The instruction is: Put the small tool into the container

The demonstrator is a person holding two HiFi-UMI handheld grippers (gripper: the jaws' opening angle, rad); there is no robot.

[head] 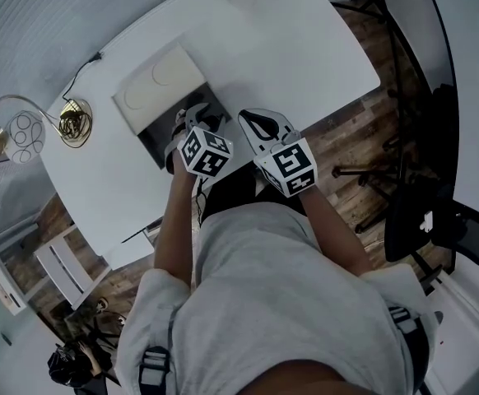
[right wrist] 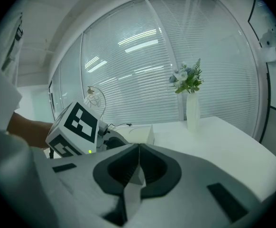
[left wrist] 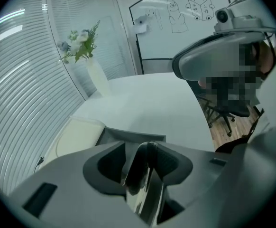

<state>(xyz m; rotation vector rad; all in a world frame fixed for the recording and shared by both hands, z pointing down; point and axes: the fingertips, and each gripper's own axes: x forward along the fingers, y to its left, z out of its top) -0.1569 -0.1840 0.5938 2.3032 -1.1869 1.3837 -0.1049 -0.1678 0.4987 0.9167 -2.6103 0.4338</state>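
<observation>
The person's grey shirt point(head: 289, 303) fills the foreground, and both forearms reach out over the white tabletop point(head: 289, 48). The left gripper point(head: 193, 120) points steeply down above the dark open container point(head: 153, 134), which sits near the table's edge beside a cream panel point(head: 159, 85). Its jaws stand apart, with the small tool point(left wrist: 145, 184), a shiny metal piece, between them, apparently loose rather than clamped. The right gripper point(head: 252, 123) hovers just beside it, jaws together and empty. The step in hand looks like the release. To do it well, hold the tips over the container's opening, let the tool drop clear of both pads, then lift straight up so nothing snags on the rim.
</observation>
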